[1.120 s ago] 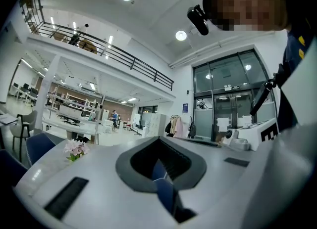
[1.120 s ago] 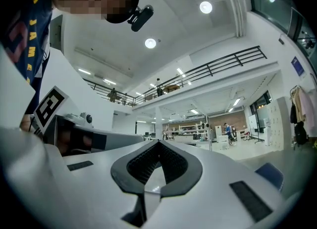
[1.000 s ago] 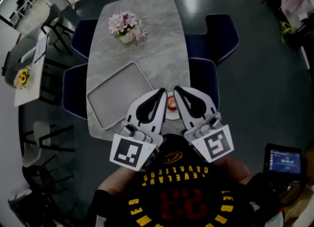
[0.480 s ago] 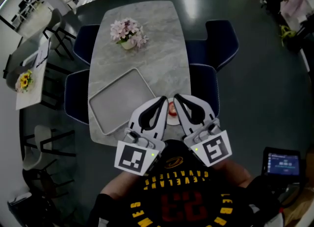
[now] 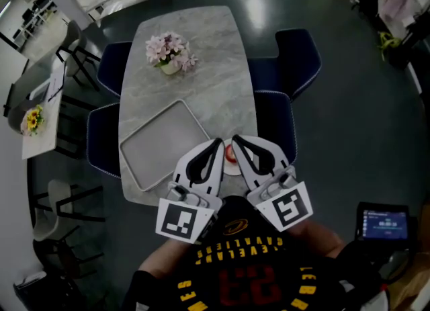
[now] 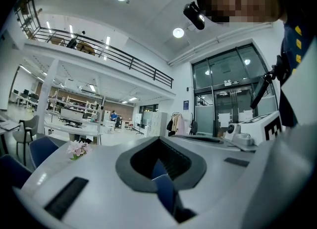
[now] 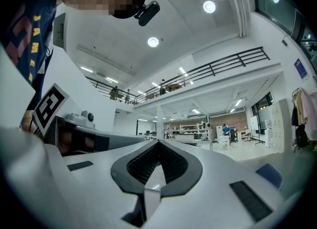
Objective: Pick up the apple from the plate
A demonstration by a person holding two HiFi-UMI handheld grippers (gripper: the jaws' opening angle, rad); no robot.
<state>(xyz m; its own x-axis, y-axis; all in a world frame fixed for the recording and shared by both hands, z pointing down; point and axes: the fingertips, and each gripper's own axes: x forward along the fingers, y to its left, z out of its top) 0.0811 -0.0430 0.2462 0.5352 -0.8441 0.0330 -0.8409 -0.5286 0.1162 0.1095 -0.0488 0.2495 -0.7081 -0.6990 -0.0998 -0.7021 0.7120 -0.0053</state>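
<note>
L hand-held gripper (image 5: 216,144) & R hand-held gripper (image 5: 236,140): jaws closed, empty, tips flanking apple (image 5: 230,154) on plate (image 5: 232,169), bench (image 5: 195,68) edge.

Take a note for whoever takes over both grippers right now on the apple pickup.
Left gripper: shut, empty, tip just left of the apple in the head view.
Right gripper: shut, empty, tip just right of it.
Apple: on the small white plate at the table's near edge, next to the tray.
Done: grippers brought to the apple.
Left: open one gripper, close on the apple, lift it.
</note>
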